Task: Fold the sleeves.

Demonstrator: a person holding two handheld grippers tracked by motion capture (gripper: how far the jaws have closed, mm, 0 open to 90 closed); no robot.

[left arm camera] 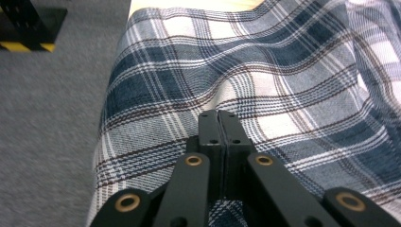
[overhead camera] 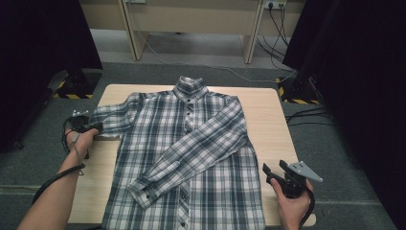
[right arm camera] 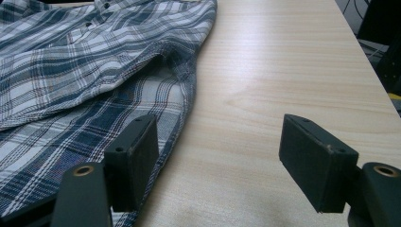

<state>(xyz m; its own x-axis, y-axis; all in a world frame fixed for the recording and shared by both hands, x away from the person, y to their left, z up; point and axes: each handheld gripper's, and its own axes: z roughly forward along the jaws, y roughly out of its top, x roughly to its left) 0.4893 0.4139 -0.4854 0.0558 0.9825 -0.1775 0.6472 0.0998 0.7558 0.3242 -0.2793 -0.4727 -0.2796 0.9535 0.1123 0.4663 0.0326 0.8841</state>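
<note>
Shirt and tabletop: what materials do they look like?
Shirt: woven fabric, probably cotton or a blend; matte blue-and-white plaid, thread weave visible in the left gripper view, drapes in soft folds. Table: pale wood-grain surface, smooth with a slight sheen; whether it is solid wood or laminate cannot be told.

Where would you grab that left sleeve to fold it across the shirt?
Near the sleeve end, from the table's left edge: it lies flat and sticks out sideways there, so jaws can pinch the cloth. The left gripper looks shut on it already.
</note>
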